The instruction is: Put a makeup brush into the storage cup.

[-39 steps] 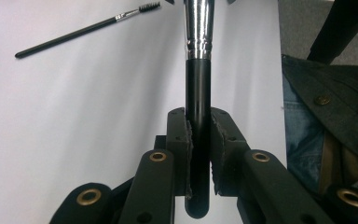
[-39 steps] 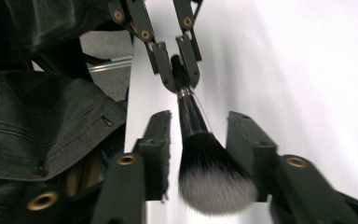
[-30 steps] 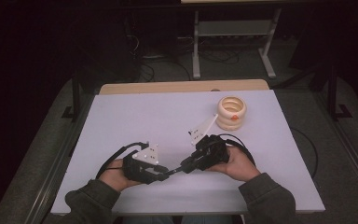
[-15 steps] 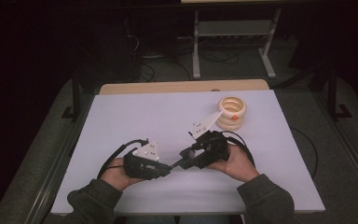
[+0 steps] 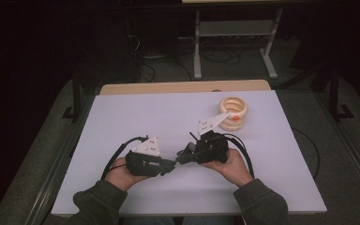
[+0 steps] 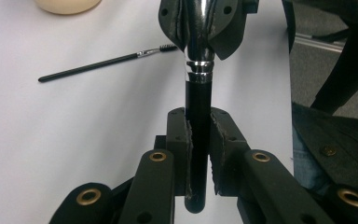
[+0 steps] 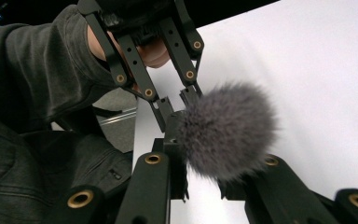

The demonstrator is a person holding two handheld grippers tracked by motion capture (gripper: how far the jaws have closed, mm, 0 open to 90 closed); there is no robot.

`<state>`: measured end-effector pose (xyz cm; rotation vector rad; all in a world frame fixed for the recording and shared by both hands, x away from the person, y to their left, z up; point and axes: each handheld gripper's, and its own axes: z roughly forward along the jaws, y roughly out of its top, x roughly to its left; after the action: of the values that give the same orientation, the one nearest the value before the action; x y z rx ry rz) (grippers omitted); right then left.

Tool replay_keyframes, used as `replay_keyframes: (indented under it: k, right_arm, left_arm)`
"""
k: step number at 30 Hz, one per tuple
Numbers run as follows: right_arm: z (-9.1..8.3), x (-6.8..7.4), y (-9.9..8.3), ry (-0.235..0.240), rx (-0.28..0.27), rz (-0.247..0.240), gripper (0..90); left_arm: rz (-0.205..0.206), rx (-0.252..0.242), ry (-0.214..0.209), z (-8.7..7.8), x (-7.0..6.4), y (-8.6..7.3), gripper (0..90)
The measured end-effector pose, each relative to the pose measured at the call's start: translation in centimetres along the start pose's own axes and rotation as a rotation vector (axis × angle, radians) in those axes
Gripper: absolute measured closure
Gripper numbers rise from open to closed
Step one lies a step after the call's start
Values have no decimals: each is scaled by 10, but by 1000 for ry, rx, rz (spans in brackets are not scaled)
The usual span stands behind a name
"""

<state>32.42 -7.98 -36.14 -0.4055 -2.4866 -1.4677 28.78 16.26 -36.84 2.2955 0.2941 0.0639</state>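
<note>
Two grippers, left (image 6: 198, 140) and right (image 7: 200, 154), jaws clamped on one makeup brush (image 6: 198, 98).

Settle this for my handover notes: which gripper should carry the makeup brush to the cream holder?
Right, probably. The right gripper clamps the makeup brush by its ferrule and is nearer the cream holder; the left gripper grips the handle end.

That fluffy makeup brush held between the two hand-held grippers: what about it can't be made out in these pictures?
- High view: the makeup brush is too small and dark to tell from the left hand-held gripper and right hand-held gripper.
- Left gripper view: its bristles are hidden behind the right gripper's jaws.
- Right gripper view: the blurred bristle head hides the handle.
</note>
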Motion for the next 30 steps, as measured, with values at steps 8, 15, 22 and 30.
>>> replay_keyframes:
  k: [8, 15, 22, 30]
  right_arm:
    - [4, 4, 9, -29, 112, -32, 757]
    - [5, 7, 12, -60, 91, -51, 753]
    - [5, 6, 11, -64, 18, -21, 688]
    - [5, 5, 11, -62, 20, 5, 760]
  left_arm:
    - [-20, 13, -25, 3, 0, -1, 776]
    - [-33, -4, -14, 4, 3, -1, 793]
    - [-47, -37, 15, 3, 4, 1, 794]
    - [-67, -34, 18, 3, 3, -2, 705]
